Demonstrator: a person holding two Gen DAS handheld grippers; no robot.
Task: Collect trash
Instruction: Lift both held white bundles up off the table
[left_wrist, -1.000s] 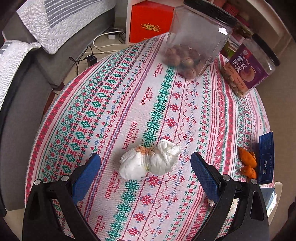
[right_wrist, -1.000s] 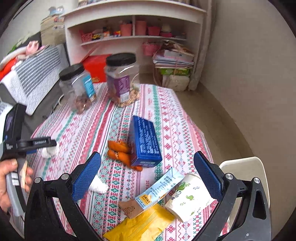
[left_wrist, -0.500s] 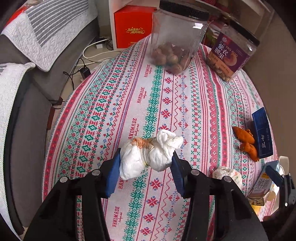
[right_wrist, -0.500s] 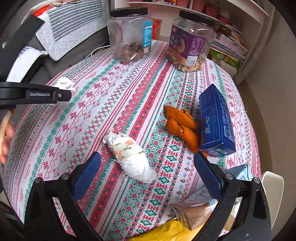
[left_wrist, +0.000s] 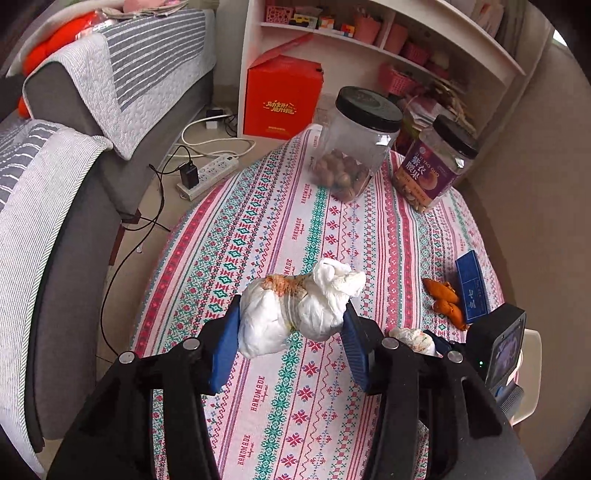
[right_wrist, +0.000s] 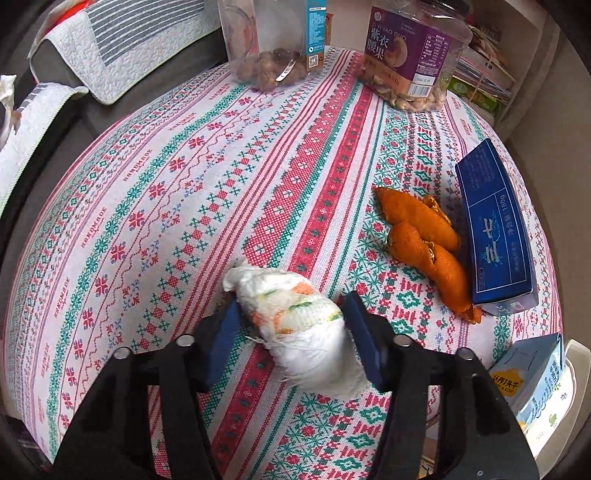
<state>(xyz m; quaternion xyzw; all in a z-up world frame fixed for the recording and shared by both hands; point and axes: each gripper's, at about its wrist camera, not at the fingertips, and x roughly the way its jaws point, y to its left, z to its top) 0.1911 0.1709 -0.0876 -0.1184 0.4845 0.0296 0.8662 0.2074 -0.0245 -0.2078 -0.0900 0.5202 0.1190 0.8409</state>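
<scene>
White wad: crumpled white tissue ball with an orange stain (left_wrist: 301, 308), soft and lumpy, pinched between the left gripper (left_wrist: 291, 330) pads, up off the table.
Second wad: white tissue roll with orange-green print (right_wrist: 295, 325), frayed, sits between the right gripper (right_wrist: 295, 332) pads on the cloth; looks squeezed, not lifted.
Progress: early, I'd say. Two pieces grabbed, none binned.
Still left: curled orange peels (right_wrist: 424, 240), glossy blue carton (right_wrist: 495, 229).
Table: woven red-green patterned tablecloth (right_wrist: 184, 166).
</scene>
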